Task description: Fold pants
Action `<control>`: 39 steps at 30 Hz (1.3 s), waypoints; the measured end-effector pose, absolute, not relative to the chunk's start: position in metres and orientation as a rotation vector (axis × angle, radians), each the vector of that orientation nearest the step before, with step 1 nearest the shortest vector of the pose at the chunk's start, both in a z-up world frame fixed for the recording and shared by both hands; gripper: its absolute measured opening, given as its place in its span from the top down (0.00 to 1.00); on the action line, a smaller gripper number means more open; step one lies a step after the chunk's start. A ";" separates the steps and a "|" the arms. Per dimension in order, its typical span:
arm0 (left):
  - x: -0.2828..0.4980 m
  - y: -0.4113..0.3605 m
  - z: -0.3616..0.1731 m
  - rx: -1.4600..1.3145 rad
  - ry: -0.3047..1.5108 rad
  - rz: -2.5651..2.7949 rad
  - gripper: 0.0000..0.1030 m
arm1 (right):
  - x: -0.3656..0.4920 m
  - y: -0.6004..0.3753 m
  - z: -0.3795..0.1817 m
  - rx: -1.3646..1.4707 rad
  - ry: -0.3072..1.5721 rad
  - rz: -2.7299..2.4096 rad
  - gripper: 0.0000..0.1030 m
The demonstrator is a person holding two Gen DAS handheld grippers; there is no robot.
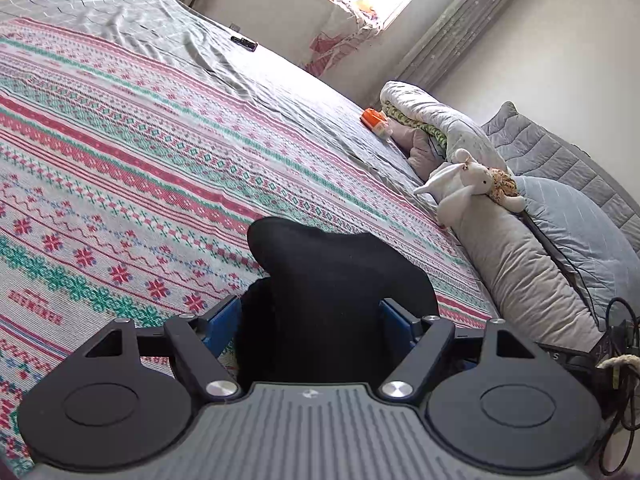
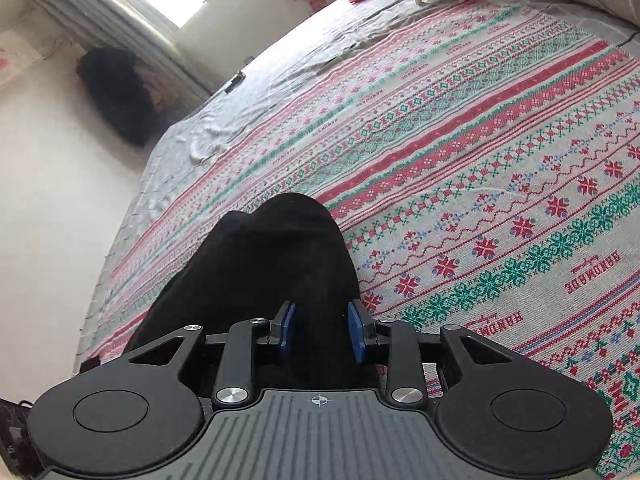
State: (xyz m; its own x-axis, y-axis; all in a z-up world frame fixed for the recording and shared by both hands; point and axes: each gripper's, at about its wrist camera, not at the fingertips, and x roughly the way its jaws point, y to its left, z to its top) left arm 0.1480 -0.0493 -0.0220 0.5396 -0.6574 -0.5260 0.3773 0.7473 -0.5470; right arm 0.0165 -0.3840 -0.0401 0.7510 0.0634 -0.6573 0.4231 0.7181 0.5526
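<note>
Black pants [image 1: 320, 272] rise in a bunched hump on the patterned blanket [image 1: 160, 160] that covers the bed. My left gripper [image 1: 310, 324] stands wide open around that bunch; the cloth fills most of the gap, and I cannot see the blue pads [image 1: 222, 328] pressing on it. In the right wrist view another fold of the pants [image 2: 272, 256] runs forward and to the left over the blanket [image 2: 480, 160]. My right gripper [image 2: 322, 328] has its jaws narrow, with both blue pads [image 2: 356, 332] against the black cloth between them.
A white plush rabbit [image 1: 460, 184], pillows [image 1: 520, 272] and a rolled quilt [image 1: 440, 120] line the bed's right side. An orange item [image 1: 374, 118] and a small black device [image 1: 244, 43] lie farther off. Cables [image 1: 616, 360] hang at the right. A dark pile [image 2: 116, 92] sits by the wall.
</note>
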 end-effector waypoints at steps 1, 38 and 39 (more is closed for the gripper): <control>0.147 -0.045 -0.019 -0.398 0.783 -0.623 0.07 | 0.014 -0.381 -0.034 0.739 0.701 -0.212 0.63; -0.003 -0.068 0.006 0.132 0.859 -0.293 0.00 | -0.094 -0.256 0.006 0.054 0.792 -0.489 0.00; -0.002 -0.069 0.004 0.143 0.854 -0.279 0.00 | -0.093 -0.256 0.004 0.057 0.802 -0.481 0.00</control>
